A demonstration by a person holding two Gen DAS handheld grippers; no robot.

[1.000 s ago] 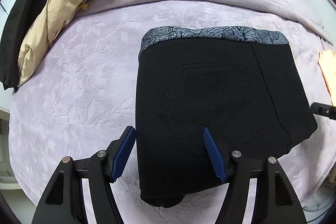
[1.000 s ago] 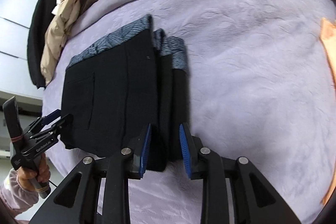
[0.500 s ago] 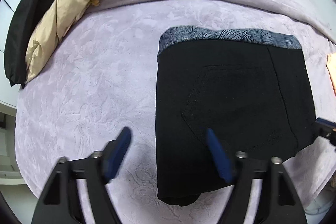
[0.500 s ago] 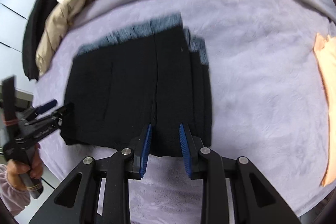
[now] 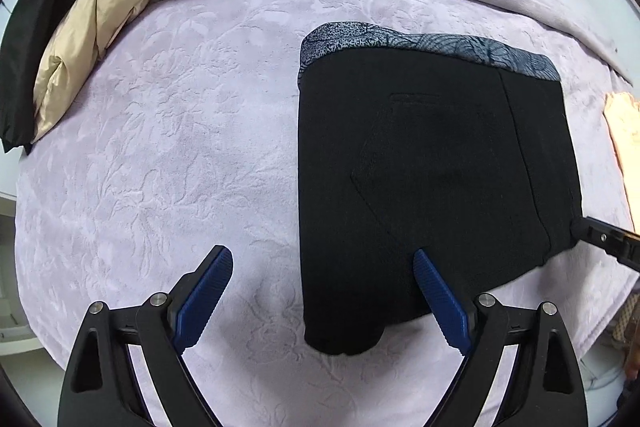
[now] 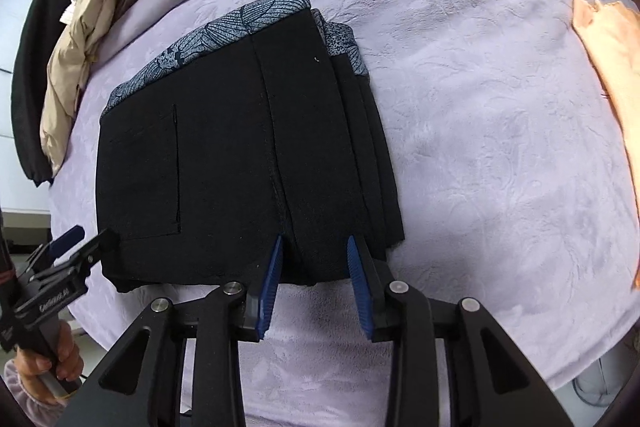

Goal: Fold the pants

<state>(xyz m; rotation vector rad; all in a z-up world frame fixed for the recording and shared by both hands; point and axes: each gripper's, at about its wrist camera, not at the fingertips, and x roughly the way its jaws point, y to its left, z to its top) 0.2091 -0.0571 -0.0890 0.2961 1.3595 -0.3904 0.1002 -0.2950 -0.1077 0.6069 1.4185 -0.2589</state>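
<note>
The folded black pants with a grey patterned waistband (image 5: 432, 179) lie compact on the lilac embossed bedspread (image 5: 168, 131), just ahead of both tools; the left gripper (image 5: 324, 291) gapes wide, straddling their near left corner; the right gripper (image 6: 314, 267) stands parted, holding nothing, at their near edge.

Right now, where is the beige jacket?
The beige jacket lies at the far left edge of the bed, left of the folded pants, not touching them.

Folded pants (image 5: 432, 179) on blanket (image 5: 180, 147), clothes pile (image 5: 120, 7) behind
</note>
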